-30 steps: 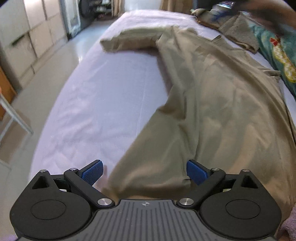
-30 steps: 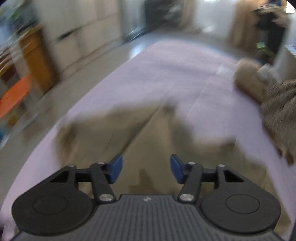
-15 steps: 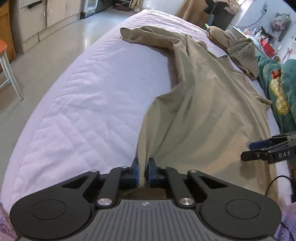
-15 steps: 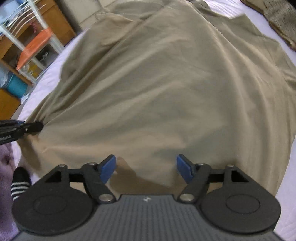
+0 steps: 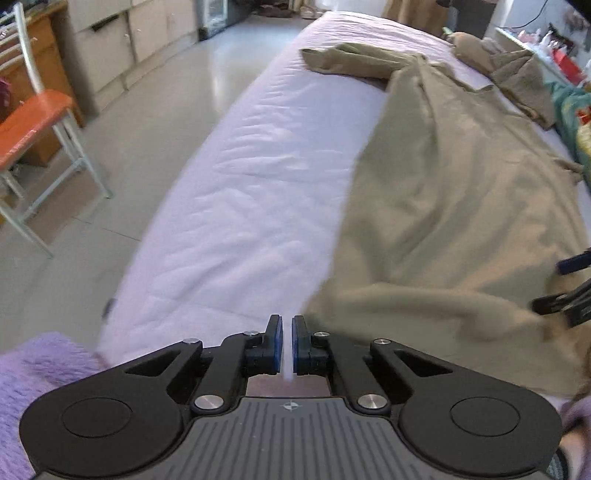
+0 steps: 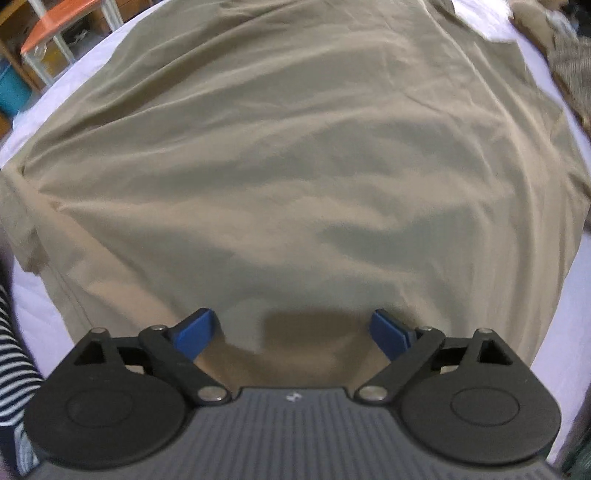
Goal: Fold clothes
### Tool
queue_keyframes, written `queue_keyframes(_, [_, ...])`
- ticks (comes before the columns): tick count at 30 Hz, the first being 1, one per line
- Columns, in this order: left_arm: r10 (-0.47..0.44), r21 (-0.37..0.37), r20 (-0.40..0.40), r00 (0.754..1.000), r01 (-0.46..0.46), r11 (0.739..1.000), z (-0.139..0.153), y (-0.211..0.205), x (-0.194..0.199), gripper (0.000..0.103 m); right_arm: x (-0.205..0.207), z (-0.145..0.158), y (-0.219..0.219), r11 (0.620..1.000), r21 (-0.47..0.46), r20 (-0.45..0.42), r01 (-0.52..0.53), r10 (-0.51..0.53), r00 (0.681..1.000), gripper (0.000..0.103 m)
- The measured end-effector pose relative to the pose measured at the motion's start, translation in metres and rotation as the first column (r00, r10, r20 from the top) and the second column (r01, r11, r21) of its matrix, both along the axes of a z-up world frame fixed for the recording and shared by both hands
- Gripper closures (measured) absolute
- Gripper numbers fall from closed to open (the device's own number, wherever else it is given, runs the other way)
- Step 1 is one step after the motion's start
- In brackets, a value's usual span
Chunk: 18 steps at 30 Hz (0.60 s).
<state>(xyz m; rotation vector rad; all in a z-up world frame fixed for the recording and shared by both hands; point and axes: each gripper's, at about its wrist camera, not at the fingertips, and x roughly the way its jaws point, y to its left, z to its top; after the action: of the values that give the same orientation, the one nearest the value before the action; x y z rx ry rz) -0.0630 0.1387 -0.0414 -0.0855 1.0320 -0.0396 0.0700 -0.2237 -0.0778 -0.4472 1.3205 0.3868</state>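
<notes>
Containers: one teal bin (image 6: pixel 13 92) at the far left edge of the right wrist view, under a chair with an orange seat (image 6: pixel 61 20); contents not visible. Task item: a khaki garment (image 5: pixel 454 206) spread on the bed (image 5: pixel 251 206), which has a pale lilac quilted cover. It covers the right half of the bed, with one sleeve (image 5: pixel 351 62) thrown out to the left at the far end. Cloth is wrinkled, with soft ridges running across it; near hem is rumpled and partly blurred. Left tool (image 5: pixel 287 345): blue pads together at the near left edge of the garment; a thin pale strip shows between them, possibly bed cover or cloth, view too blurred to say. Right tool (image 6: pixel 291 332): jaws wide apart and opening, poised over the garment's near hem, cloth below and between the pads, pads not pressing on it. A second brown heap (image 5: pixel 517 74) lies at the far right of the bed. Striped sleeve (image 6: pixel 13 354) at left of right view.
</notes>
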Motion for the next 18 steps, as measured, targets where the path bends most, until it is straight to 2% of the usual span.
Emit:
queue_keyframes(2, [0.011, -0.071, 0.047, 0.999, -0.007, 0.997, 0.014, 0.009, -0.003, 0.095, 0.006, 0.008, -0.009, 0.999, 0.021, -0.017, 0.043, -0.042, 0.999, 0.01])
queue_keyframes(3, [-0.016, -0.102, 0.075, 0.997, 0.023, 0.995, 0.021, 0.009, -0.003, 0.092, 0.008, 0.016, -0.014, 0.997, 0.043, -0.017, 0.065, -0.065, 0.998, 0.01])
queue_keyframes(5, [-0.068, -0.11, 0.103, 0.992, 0.079, 0.991, 0.03, 0.003, 0.0, 0.069, 0.011, 0.032, -0.025, 0.99, 0.087, -0.017, 0.11, -0.109, 0.994, 0.01])
queue_keyframes(7, [-0.093, -0.101, 0.086, 0.992, 0.102, 0.99, 0.027, -0.003, 0.013, 0.047, 0.014, 0.051, -0.034, 0.984, 0.101, 0.007, 0.145, -0.147, 0.989, 0.01])
queue_keyframes(8, [-0.104, -0.095, 0.087, 0.991, 0.112, 0.989, 0.024, -0.006, 0.02, 0.043, 0.013, 0.062, -0.038, 0.981, 0.103, 0.024, 0.163, -0.166, 0.986, 0.01])
queue_keyframes(12, [-0.107, -0.175, -0.007, 0.994, 0.104, 0.979, -0.006, -0.012, 0.047, 0.043, -0.011, 0.097, -0.049, 0.968, 0.132, 0.074, 0.215, -0.226, 0.971, 0.009])
queue_keyframes(13, [-0.115, -0.154, -0.032, 0.993, 0.109, 0.982, -0.017, -0.017, 0.05, 0.042, -0.019, 0.104, -0.046, 0.97, 0.122, 0.081, 0.208, -0.219, 0.972, 0.009])
queue_keyframes(15, [-0.113, -0.128, -0.035, 0.993, 0.108, 0.986, -0.029, -0.02, 0.048, 0.042, -0.032, 0.112, -0.037, 0.978, 0.091, 0.088, 0.19, -0.198, 0.976, 0.008])
queue_keyframes(18, [-0.118, -0.134, -0.032, 0.993, 0.113, 0.985, -0.028, -0.021, 0.043, 0.053, -0.039, 0.116, -0.014, 0.989, 0.025, 0.068, 0.147, -0.148, 0.987, 0.007])
